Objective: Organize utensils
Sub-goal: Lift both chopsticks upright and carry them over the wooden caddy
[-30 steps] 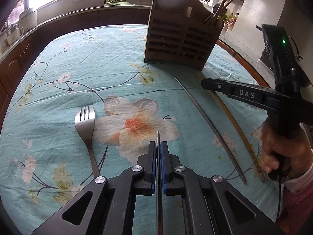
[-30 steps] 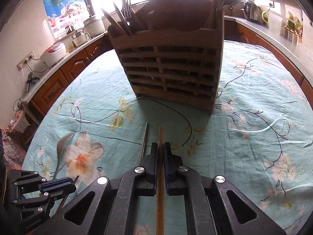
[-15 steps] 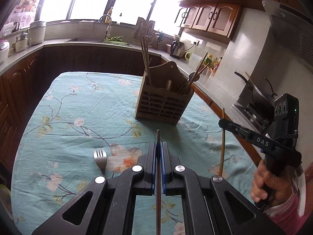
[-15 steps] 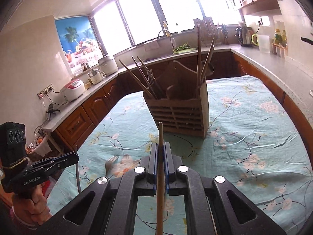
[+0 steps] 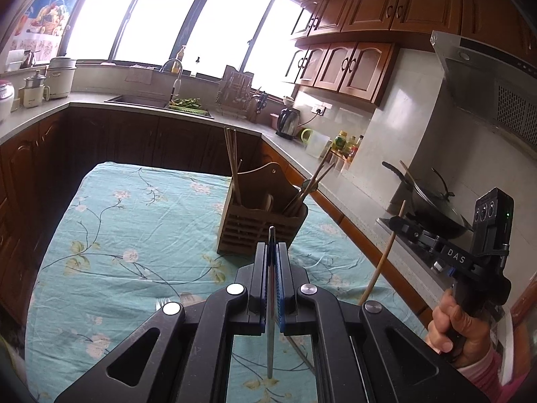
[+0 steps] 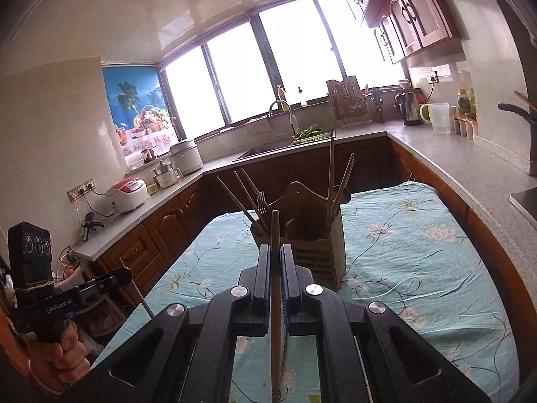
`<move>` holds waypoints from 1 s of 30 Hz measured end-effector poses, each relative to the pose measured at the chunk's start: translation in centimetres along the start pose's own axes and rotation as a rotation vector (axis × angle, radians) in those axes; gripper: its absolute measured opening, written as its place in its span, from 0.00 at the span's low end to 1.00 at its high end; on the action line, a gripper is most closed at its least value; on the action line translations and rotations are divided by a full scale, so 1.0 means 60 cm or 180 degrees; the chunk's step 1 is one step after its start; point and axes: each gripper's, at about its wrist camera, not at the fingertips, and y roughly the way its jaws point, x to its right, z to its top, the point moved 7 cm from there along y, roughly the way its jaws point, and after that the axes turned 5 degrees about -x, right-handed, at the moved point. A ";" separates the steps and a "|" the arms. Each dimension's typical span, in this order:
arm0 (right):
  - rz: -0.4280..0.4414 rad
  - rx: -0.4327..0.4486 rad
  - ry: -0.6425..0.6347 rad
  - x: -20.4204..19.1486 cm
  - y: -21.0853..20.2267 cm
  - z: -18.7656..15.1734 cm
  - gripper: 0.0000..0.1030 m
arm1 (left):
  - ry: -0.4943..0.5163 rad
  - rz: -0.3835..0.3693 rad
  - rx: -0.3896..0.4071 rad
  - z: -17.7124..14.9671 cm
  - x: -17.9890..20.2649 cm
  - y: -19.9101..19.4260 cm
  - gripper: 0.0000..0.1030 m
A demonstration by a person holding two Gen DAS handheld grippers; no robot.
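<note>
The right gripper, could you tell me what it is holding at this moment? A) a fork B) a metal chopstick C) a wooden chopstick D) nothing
C: in the right wrist view the right gripper is shut on a pale wooden chopstick, while the metal chopstick is clamped in the left gripper and the fork lies on the tablecloth.

Both wrist views look forward from above the table's near end, sharing the wooden utensil holder (image 5: 261, 216) ahead.
</note>
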 end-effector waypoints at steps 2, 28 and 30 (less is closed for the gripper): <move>-0.0004 0.0039 0.0036 0.007 -0.002 0.005 0.05 | 0.0004 0.0001 0.0023 0.007 -0.001 0.010 0.02; -0.0185 0.0668 0.0254 0.058 0.035 0.141 0.05 | 0.0079 0.0051 0.0611 0.146 -0.021 0.070 0.02; -0.0204 0.0764 0.0250 0.061 0.040 0.164 0.05 | 0.0112 0.0076 0.0710 0.166 -0.020 0.077 0.02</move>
